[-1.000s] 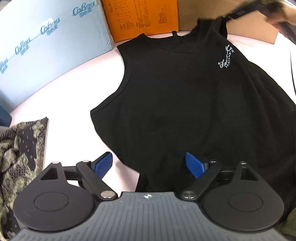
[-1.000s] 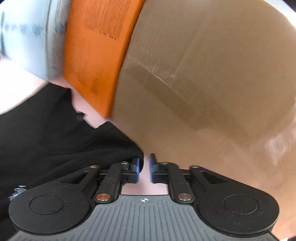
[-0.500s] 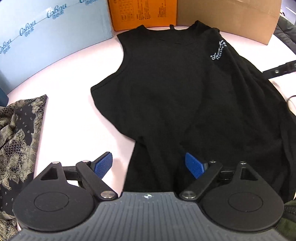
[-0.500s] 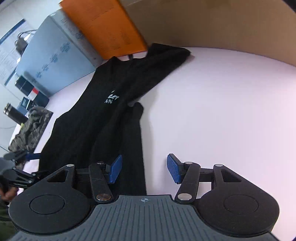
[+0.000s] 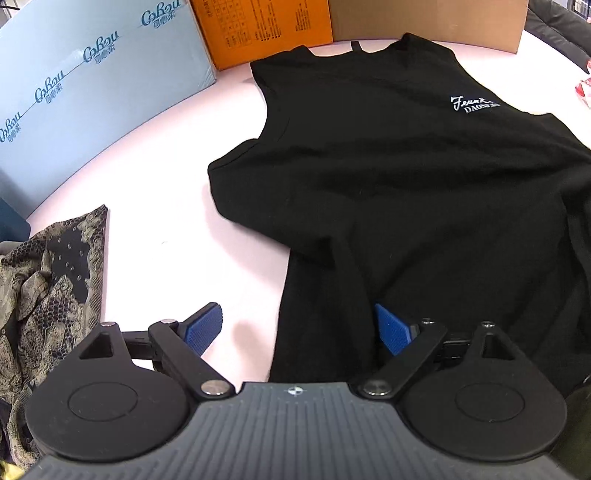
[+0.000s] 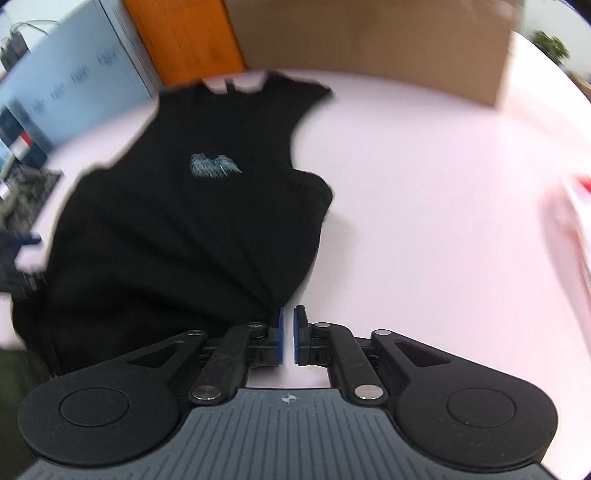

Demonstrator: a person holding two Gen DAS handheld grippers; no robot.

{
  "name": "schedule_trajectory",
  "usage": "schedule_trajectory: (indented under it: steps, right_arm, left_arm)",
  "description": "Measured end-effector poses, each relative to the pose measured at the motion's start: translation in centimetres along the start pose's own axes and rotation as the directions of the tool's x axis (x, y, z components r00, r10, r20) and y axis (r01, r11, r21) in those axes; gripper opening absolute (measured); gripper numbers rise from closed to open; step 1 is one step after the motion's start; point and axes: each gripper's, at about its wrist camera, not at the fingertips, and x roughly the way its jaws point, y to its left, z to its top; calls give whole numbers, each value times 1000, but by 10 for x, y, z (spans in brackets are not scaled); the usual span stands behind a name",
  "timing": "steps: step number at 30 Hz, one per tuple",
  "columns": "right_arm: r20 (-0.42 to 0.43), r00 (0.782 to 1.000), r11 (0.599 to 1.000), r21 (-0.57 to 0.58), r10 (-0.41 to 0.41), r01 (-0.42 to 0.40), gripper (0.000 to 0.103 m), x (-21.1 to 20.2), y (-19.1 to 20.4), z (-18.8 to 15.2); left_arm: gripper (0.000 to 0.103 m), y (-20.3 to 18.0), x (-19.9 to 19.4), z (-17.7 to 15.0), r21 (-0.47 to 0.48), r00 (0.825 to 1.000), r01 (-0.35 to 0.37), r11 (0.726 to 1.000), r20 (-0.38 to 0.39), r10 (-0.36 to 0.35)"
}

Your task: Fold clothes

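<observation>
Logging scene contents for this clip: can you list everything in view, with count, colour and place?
tank top: 1, black with a pale chest logo, spread on the table
table: 1, pale pink, under everything
patterned garment: 1, olive and black, crumpled at the table's left edge
printed box: 1, light blue, far left
orange box: 1, orange, behind the neckline
cardboard box: 1, brown, far right
left gripper: 1, black with blue fingers, open over the hem
right gripper: 1, black and blue, nearly closed at the top's right edge

Left tool (image 5: 297,328) jaws spread wide, low over surface; right tool (image 6: 288,334) jaws nearly closed, narrow gap
</observation>
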Motion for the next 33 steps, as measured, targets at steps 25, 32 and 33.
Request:
schedule_trajectory:
  steps: [25,32,33]
  right_arm:
    - [141,974,984,-12,176,-176,90,15,16,-38]
    - [160,948,959,24,276,-283,11,19,30,-20]
    - [176,930,942,36,323,-334,11,14,31,-16]
  left_arm:
    - [94,-8,-19,-36,-110,991,131,985,-5,-133]
    - [10,5,-47,-10,-166,982,158,973,128,-137]
    - [10,12,-58,-3,-179,977,161,971,167,-131]
